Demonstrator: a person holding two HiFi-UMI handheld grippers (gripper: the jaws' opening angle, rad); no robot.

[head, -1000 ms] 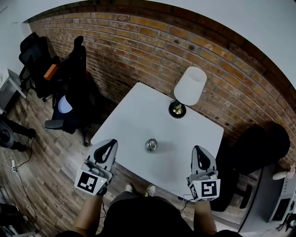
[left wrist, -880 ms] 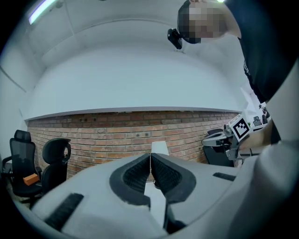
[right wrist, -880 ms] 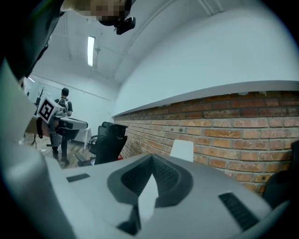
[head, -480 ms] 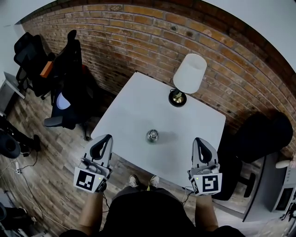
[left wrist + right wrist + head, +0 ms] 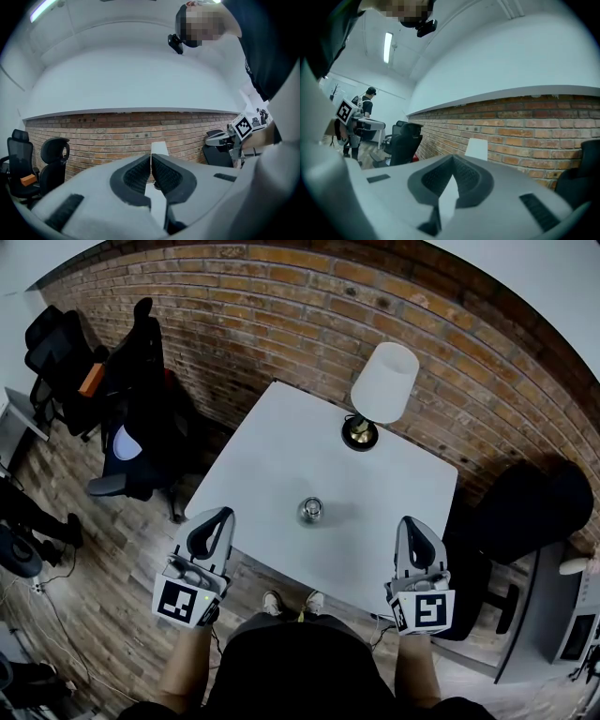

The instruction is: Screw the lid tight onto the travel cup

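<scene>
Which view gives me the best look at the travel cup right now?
The head view: the travel cup stands alone on the white table, seen from above with nothing in front of it. The left gripper view gives only a dark sliver behind the jaws, too small to identify. The right gripper view shows no cup.

The travel cup [image 5: 310, 511] is too small to tell whether it is capped. In the gripper views the left claw [image 5: 151, 158] and right claw [image 5: 452, 160] cover the foot of the lamp [image 5: 159, 147].
</scene>
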